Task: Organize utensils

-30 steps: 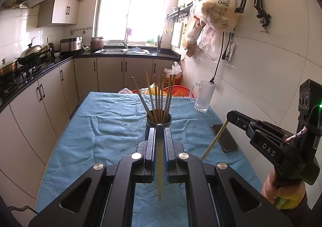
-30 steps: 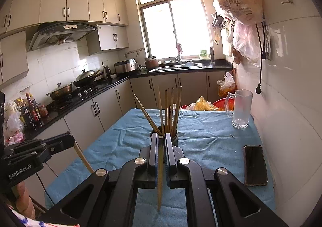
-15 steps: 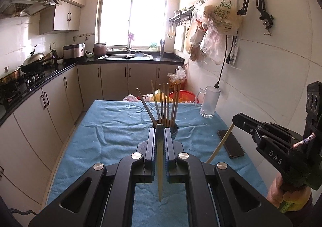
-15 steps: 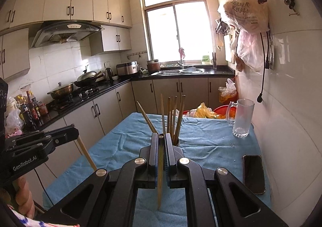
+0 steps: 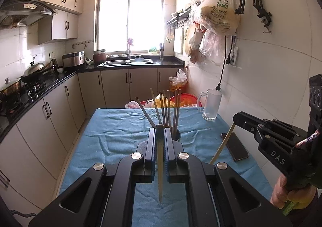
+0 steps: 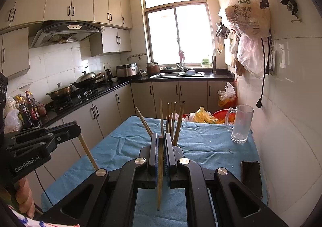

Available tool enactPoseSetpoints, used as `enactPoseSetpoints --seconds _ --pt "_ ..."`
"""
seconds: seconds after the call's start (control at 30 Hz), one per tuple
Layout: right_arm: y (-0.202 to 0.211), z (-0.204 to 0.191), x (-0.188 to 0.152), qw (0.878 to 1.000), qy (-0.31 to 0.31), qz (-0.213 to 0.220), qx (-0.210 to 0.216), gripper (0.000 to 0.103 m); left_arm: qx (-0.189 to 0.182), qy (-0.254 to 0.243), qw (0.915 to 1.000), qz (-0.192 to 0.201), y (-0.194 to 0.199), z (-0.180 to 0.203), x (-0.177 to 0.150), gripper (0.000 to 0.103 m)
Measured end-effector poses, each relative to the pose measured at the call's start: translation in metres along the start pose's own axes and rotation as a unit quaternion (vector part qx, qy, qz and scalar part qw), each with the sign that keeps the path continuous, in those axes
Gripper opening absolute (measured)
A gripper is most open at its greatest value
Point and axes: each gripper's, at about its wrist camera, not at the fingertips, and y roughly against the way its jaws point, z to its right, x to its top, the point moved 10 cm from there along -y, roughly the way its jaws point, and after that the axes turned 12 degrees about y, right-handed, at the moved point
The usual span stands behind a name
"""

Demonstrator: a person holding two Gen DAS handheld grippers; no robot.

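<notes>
A dark holder cup point(image 5: 177, 136) stands mid-table with several wooden chopsticks point(image 5: 165, 106) upright in it. My left gripper point(image 5: 160, 128) is shut on one chopstick point(image 5: 160, 168), which hangs point-down between the pads, just in front of the cup. In the left wrist view the right gripper point(image 5: 237, 120) hovers at the right, shut on another chopstick point(image 5: 221, 144). In the right wrist view, my right gripper point(image 6: 160, 136) clamps that chopstick point(image 6: 160, 178). Its fingers hide the cup, and only the standing chopsticks point(image 6: 171, 118) show. The left gripper point(image 6: 76, 129) is at the left with its chopstick point(image 6: 87, 151).
The table carries a wrinkled blue cloth point(image 5: 112, 132). A glass mug point(image 5: 211, 106) stands at the far right by the tiled wall, and a black phone point(image 5: 235, 146) lies nearer on the right. Cabinets and a stove run along the left. A person's hand point(image 5: 281, 190) holds the right gripper.
Both views have tipped upward a little, so the holder sits lower in frame and partly behind the fingertips. Both grippers stay shut on their chopsticks.
</notes>
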Motion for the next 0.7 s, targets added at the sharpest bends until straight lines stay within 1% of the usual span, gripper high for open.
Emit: enactPoseSetpoints --seconds 0.33,0.7 --pt "-0.001 -0.001 0.007 1.000 0.006 0.000 -0.001 0.005 0.014 0.000 0.9998 -0.016 -0.017 -0.009 -0.001 0.007" --pt "-0.002 -0.002 0.011 1.000 0.009 0.000 -0.003 0.005 0.036 0.006 0.9991 -0.020 -0.025 -0.026 -0.001 0.007"
